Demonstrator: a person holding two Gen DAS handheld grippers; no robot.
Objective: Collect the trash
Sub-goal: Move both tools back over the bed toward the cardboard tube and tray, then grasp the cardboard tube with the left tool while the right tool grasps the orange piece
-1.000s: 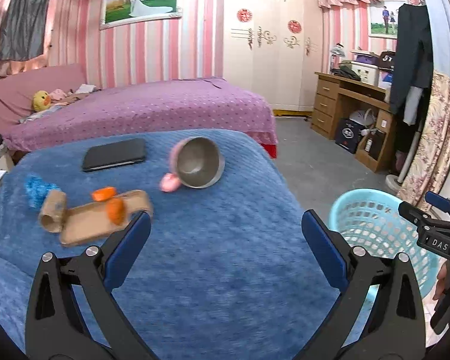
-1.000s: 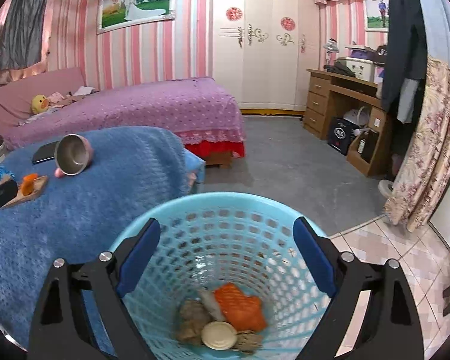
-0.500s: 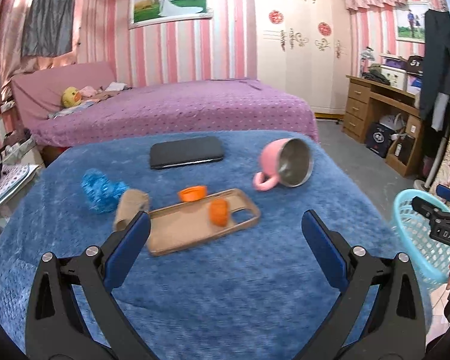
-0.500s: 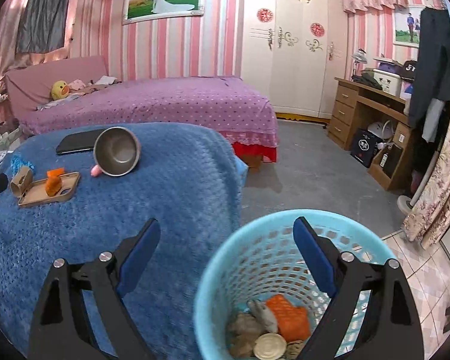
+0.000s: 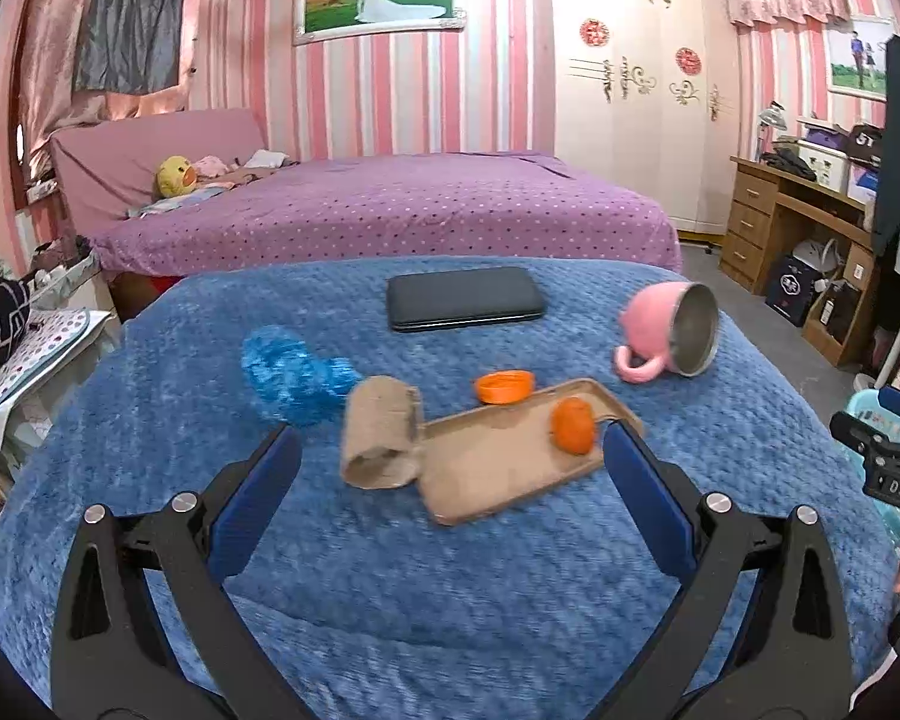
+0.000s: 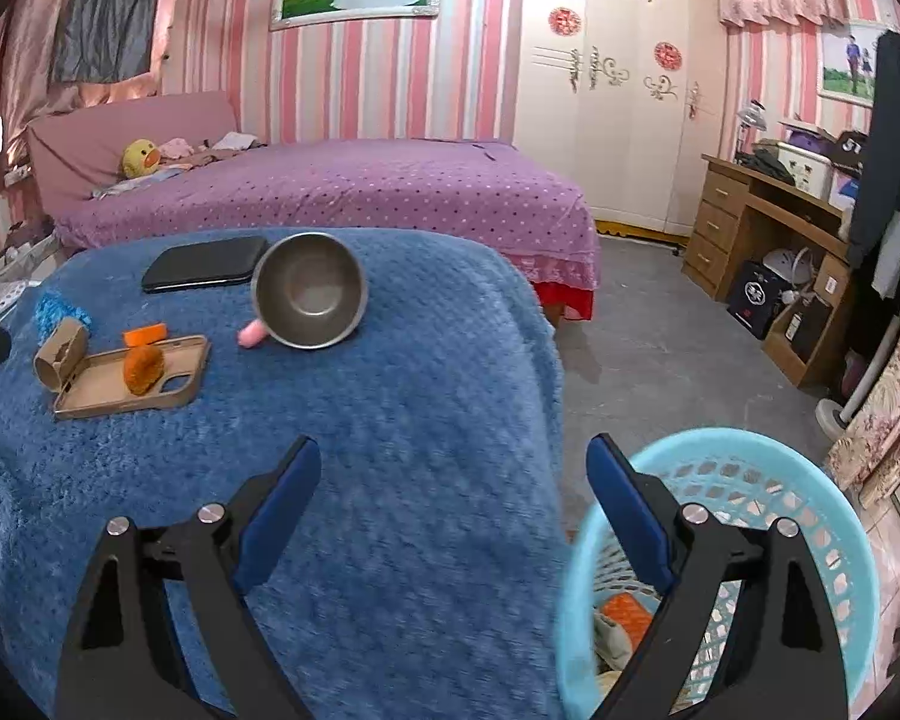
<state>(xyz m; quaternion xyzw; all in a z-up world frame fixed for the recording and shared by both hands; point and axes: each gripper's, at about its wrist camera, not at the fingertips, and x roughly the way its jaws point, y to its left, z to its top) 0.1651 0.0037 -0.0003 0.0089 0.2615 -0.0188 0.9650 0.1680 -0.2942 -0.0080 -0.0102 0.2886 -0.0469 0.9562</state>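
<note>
On the blue blanket lie a cardboard tube [image 5: 380,437], a crumpled blue wrapper [image 5: 291,373], an orange cap [image 5: 504,386] and an orange scrap [image 5: 573,423] resting in a tan phone case [image 5: 498,461]. My left gripper [image 5: 447,471] is open and empty, just in front of the tube and case. My right gripper [image 6: 453,501] is open and empty over the blanket's edge beside the light-blue basket [image 6: 834,546], which holds several pieces of trash. The tube [image 6: 60,354] and scrap [image 6: 142,367] show far left in the right wrist view.
A pink mug with a steel inside [image 5: 672,333] lies on its side at the right. A black phone [image 5: 465,298] lies at the back. A purple bed [image 5: 390,210] stands behind, a wooden desk [image 5: 804,234] to the right.
My left gripper has swung left from the basket side and closer to the tube and case. My right gripper has swung left, from over the basket toward the blanket.
</note>
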